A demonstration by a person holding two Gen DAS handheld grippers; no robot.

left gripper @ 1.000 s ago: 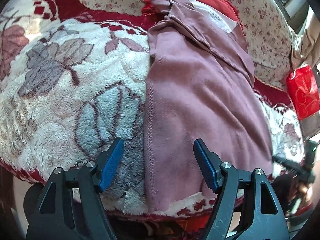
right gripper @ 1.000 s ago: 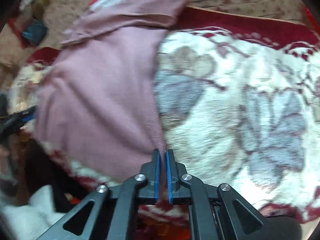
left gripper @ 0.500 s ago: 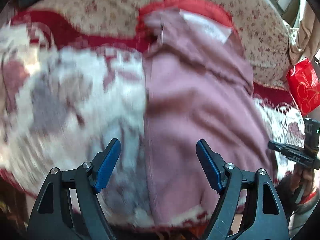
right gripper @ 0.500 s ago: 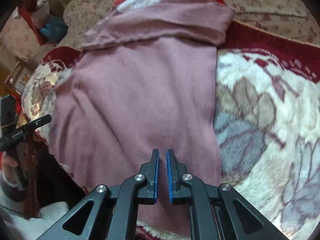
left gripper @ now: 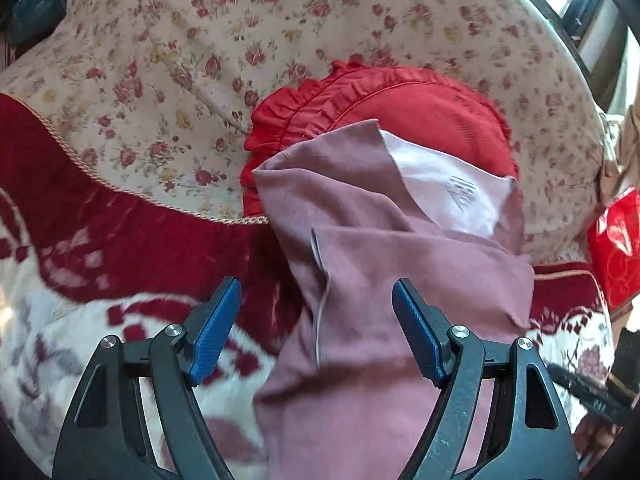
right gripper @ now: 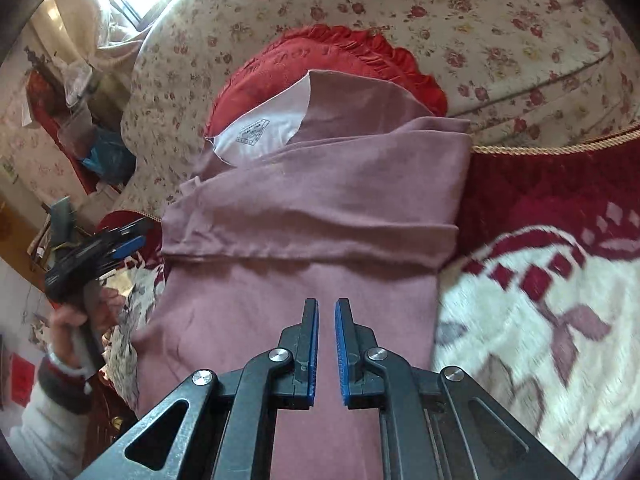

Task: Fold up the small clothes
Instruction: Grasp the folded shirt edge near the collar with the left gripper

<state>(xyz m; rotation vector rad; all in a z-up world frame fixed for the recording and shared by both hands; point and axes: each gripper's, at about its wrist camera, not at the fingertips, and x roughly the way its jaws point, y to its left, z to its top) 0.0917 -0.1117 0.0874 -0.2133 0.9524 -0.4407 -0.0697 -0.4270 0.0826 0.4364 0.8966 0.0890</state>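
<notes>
Garment (right gripper: 304, 216) flat under right gripper (right gripper: 327, 320), ungripped.

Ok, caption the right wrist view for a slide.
Right gripper, jaws opening and empty, above the mauve garment on the blanket.

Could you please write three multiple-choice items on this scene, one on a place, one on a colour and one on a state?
1. Where does the garment's far end rest?
A. on the red cushion
B. on the floor
C. in a basket

2. What colour are the pads on the fingers?
A. yellow
B. blue
C. white

3. How does the left gripper stand?
A. clamped on the garment
B. shut and empty
C. open above the garment

Answers:
1. A, its top edge overlaps the ruffled cushion.
2. B, both views show blue pads.
3. C, its fingers stand wide apart, gripping nothing.
</notes>
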